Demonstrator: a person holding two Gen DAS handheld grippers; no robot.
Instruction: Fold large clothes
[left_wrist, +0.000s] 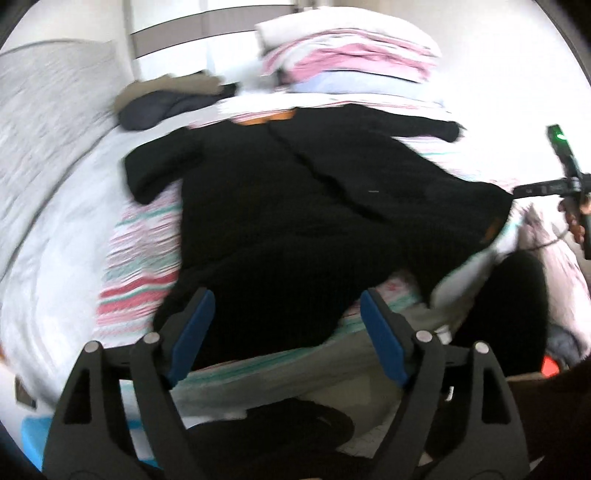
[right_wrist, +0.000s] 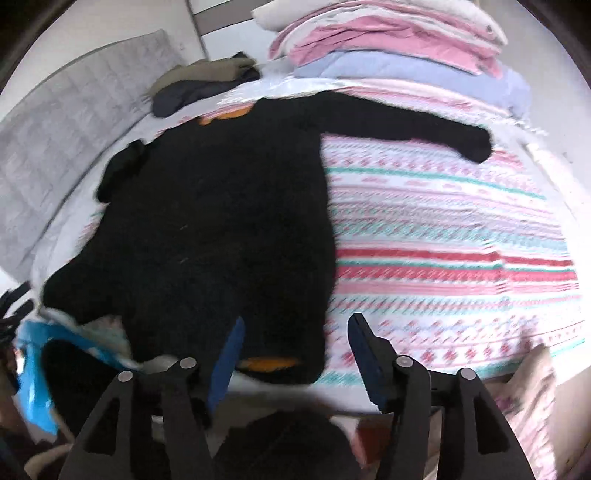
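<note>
Both grippers, left gripper (left_wrist: 286, 334), right gripper (right_wrist: 295, 354): jaws wide, empty, over black garment (left_wrist: 295, 206); no legible writing.

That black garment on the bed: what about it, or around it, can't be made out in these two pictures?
- Black garment: its weave and any fastenings are lost to motion blur in both views.
- Its near hem: in the right wrist view, the right gripper covers part of it.
- Its orange patch, right wrist view: lining or label, too blurred to tell.
- Dark bundle, left wrist view: too small and smeared to identify.
</note>
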